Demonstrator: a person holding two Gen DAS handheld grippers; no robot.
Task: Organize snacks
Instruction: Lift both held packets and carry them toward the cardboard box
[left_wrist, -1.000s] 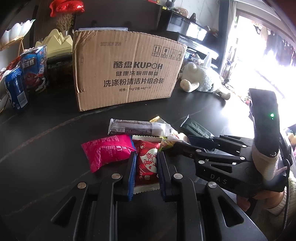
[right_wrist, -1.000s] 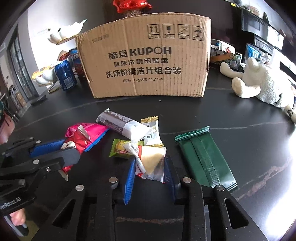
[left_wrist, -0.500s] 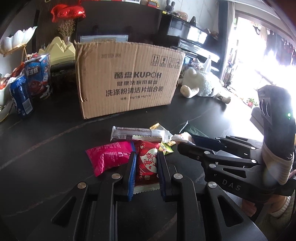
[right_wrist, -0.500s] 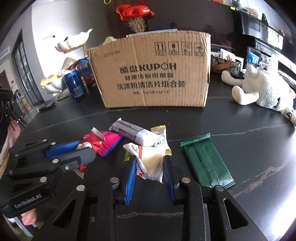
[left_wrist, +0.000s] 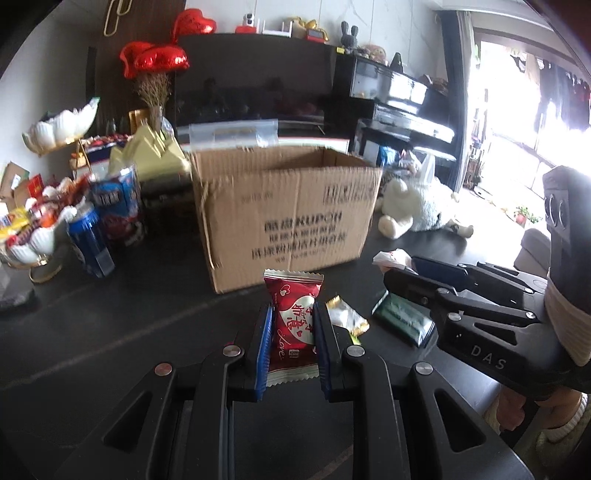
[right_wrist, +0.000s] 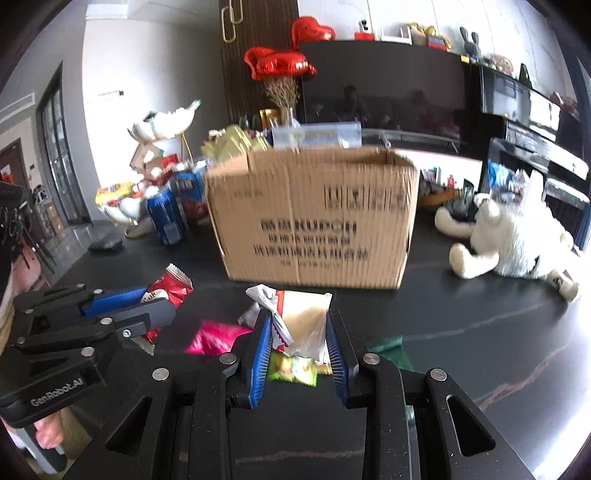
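My left gripper (left_wrist: 293, 321) is shut on a red heart-print snack packet (left_wrist: 295, 314) and holds it above the black table, in front of the open cardboard box (left_wrist: 288, 218). My right gripper (right_wrist: 299, 328) is shut on a clear and white snack packet (right_wrist: 304, 317), also lifted toward the box (right_wrist: 314, 218). Each gripper shows in the other's view, the left one (right_wrist: 155, 314) at the left, the right one (left_wrist: 402, 273) at the right. Below lie a pink packet (right_wrist: 214, 338), a green-yellow packet (right_wrist: 291, 369), a dark green packet (left_wrist: 402, 321) and a gold-edged packet (left_wrist: 345, 317).
A white plush toy (right_wrist: 517, 236) lies right of the box. Blue cans (left_wrist: 92, 243) and white bowls of sweets (left_wrist: 29, 236) stand to its left. Red heart balloons (left_wrist: 155, 61) and a piano (left_wrist: 402, 103) are behind.
Both grippers have risen from the table with their packets and moved toward the box, whose open top now shows. The other packets stay on the table.
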